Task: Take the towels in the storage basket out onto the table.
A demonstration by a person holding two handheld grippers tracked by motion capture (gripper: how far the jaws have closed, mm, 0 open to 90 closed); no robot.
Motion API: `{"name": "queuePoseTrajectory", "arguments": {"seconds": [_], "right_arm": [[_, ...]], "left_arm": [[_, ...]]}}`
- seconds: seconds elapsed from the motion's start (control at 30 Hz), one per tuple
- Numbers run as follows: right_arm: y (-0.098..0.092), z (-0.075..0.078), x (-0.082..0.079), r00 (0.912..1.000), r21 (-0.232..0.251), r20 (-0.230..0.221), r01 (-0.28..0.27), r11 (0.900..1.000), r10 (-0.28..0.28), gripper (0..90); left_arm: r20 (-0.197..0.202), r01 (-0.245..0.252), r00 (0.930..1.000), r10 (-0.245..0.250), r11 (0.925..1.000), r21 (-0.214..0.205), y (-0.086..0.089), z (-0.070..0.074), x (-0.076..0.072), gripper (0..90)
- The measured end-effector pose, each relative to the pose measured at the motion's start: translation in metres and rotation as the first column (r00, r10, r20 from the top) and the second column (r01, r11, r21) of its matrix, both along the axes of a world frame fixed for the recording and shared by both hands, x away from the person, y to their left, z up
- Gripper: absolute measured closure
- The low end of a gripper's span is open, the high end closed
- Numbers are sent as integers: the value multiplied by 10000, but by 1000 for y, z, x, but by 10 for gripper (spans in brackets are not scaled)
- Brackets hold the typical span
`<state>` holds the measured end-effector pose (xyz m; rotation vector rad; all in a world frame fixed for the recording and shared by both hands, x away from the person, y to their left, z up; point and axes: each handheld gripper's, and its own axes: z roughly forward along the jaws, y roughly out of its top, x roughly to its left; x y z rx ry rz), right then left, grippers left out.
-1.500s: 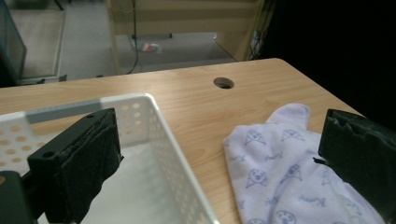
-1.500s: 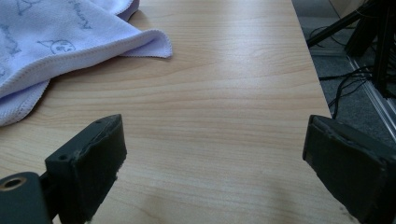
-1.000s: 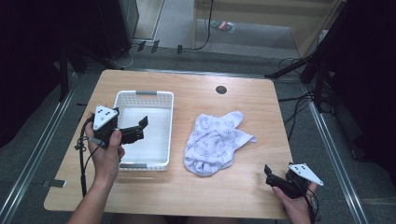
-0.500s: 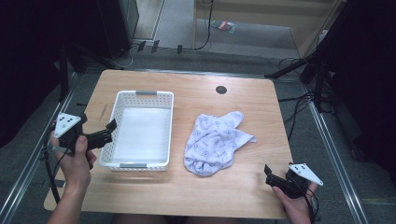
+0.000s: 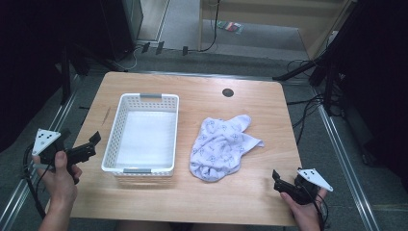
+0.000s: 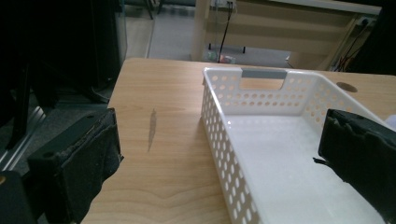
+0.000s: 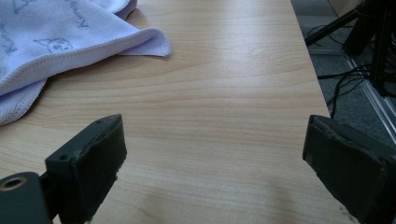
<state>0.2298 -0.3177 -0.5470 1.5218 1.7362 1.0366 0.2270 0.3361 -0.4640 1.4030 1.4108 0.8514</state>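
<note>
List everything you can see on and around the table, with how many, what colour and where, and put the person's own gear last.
Table: one, light wood, centre of the high view.
Basket: one, white perforated plastic, left half of the table, nothing inside.
Cloth: one, pale lilac with a small print, crumpled to the right of the basket.
Grommet hole: one, dark, far edge of the table.
Left gripper: one, black, open, at the table's left edge beside the basket.
Right gripper: one, black, open, near right corner.

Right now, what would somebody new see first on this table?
Probably the white basket, sitting empty on the left half of the table. Beside it, on the right, lies a crumpled pale cloth. An open left gripper and right gripper wait at the near corners.
</note>
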Motion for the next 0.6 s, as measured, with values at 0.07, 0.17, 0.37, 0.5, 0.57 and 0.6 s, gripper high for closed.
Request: {"name": "queuePoseTrajectory", "arguments": {"seconds": [0.07, 0.17, 0.37, 0.5, 0.57, 0.6], "right_arm": [[0, 0, 0, 10000, 0, -2, 3, 10000, -3, 58], [0, 0, 0, 10000, -3, -7, 8, 10000, -8, 58], [0, 0, 0, 10000, -13, 0, 22, 10000, -22, 58], [0, 0, 0, 10000, -12, -10, 27, 10000, -27, 58], [0, 0, 0, 10000, -12, -16, 34, 10000, -34, 58], [0, 0, 0, 10000, -18, -29, 40, 10000, -40, 58]], "left_arm": [[-45, -72, 10000, 72, 10000, 12, 6, -8, -2, 0], [-133, -170, 9998, 169, 9998, -118, 12, -18, -5, 0], [-535, -373, 9979, 364, 9992, -170, 21, -42, -11, 0], [-860, -472, 9952, 460, 9988, -120, 27, -55, -13, 0], [-949, -516, 9942, 512, 9987, -18, 29, -59, -15, 0], [-977, -501, 9939, 507, 9987, 79, 30, -61, -15, 0]]}}
